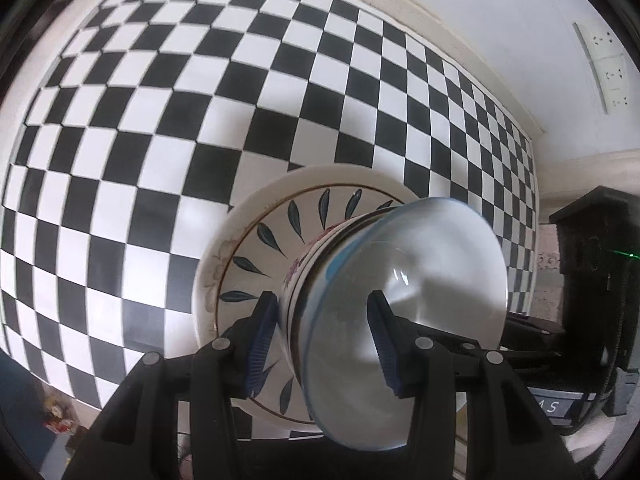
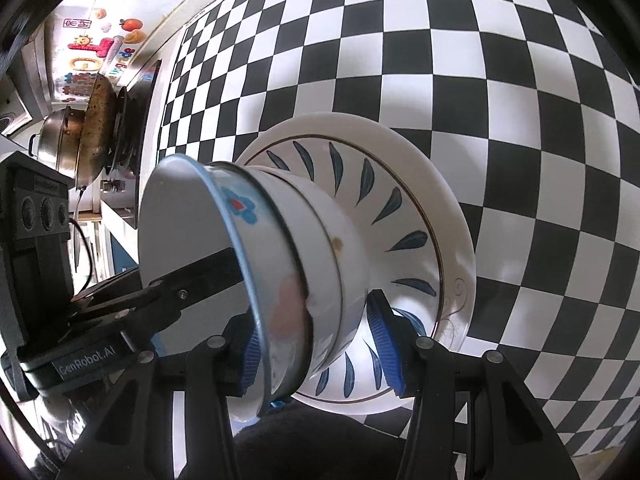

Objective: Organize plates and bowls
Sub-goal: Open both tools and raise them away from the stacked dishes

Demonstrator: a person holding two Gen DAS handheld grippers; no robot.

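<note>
A stack stands on the checkered cloth: a white plate with blue leaf marks (image 1: 256,248) (image 2: 400,208) on a larger white plate (image 2: 460,240), with nested bowls on top. The top bowl (image 1: 420,280) (image 2: 192,232) is white with a blue rim; a flowered bowl (image 1: 296,280) (image 2: 344,256) sits under it. My left gripper (image 1: 324,336) is open, one finger inside the top bowl, one outside the bowls' wall. My right gripper (image 2: 316,344) is open around the bowls' walls from the opposite side. The left gripper's finger (image 2: 200,276) shows inside the bowl in the right wrist view.
The black-and-white checkered cloth (image 1: 160,120) (image 2: 500,100) covers the surface. Metal pots and pans (image 2: 92,136) stand at one end beside a stickered wall. Wall sockets (image 1: 608,68) are on the white wall. The other gripper's black body (image 1: 592,264) is close by.
</note>
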